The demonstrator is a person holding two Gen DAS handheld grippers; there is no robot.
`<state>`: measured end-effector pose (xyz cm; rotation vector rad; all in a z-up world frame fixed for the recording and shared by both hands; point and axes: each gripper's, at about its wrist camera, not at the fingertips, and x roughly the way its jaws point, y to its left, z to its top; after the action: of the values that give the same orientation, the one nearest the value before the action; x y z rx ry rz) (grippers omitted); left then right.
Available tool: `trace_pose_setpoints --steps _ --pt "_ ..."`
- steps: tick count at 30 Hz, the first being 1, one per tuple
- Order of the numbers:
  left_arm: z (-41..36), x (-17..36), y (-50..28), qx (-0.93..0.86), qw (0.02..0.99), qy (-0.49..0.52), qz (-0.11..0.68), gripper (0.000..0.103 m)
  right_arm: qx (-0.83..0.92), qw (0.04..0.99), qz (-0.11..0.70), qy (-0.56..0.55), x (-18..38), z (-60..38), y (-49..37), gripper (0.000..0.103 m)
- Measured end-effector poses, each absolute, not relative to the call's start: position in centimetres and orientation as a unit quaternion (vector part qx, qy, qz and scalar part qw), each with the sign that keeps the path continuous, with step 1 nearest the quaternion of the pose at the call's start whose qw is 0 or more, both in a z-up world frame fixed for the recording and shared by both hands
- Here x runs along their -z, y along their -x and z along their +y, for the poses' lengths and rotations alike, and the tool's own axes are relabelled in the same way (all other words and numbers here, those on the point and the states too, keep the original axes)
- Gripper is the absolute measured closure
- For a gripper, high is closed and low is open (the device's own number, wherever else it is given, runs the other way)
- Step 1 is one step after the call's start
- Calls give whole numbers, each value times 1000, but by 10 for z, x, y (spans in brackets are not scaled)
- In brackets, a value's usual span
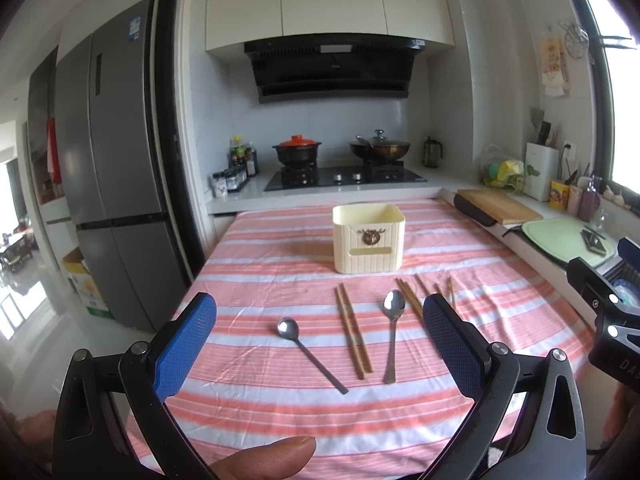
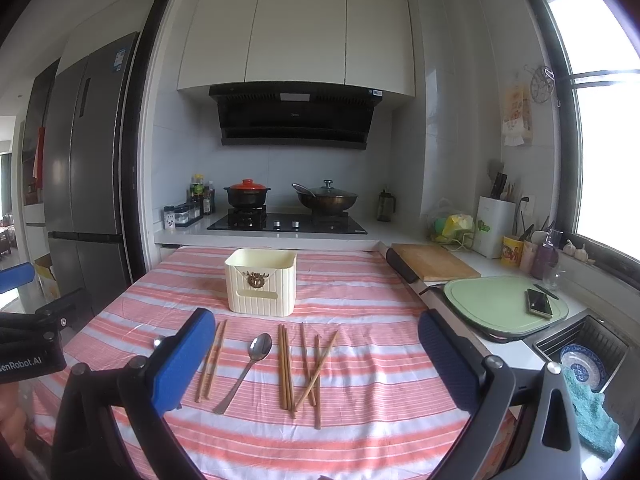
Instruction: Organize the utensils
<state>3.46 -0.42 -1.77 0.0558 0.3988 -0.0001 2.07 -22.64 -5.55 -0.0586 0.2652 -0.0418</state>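
A cream utensil holder [image 1: 369, 238] [image 2: 261, 282] stands upright on the striped tablecloth [image 1: 280, 400]. In front of it lie a left spoon [image 1: 310, 354], a pair of wooden chopsticks [image 1: 352, 332] [image 2: 211, 360], a second spoon [image 1: 392, 332] [image 2: 245, 370] and several more chopsticks [image 2: 304, 368] [image 1: 412, 300]. My left gripper [image 1: 320, 316] hovers open above the near table edge, nothing between its blue pads. My right gripper [image 2: 312, 332] is also open and empty, above the chopsticks on the right.
Behind the table is a counter with a hob [image 2: 286, 222], a black pot with a red lid [image 2: 247, 194] and a wok [image 2: 326, 198]. On the right are a wooden board [image 2: 434, 266], a green board [image 2: 500, 304] and a sink [image 2: 584, 356]. A fridge [image 1: 108, 168] stands left.
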Motion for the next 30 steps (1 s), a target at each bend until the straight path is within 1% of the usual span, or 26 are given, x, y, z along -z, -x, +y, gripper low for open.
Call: trace_pose_setpoints --steps 16,30 --pt "9 23 -44 -28 979 -25 203 0 36 992 124 13 56 -238 -23 0" --pt "14 53 -88 -27 962 -2 272 0 44 988 148 7 73 -252 -51 0"
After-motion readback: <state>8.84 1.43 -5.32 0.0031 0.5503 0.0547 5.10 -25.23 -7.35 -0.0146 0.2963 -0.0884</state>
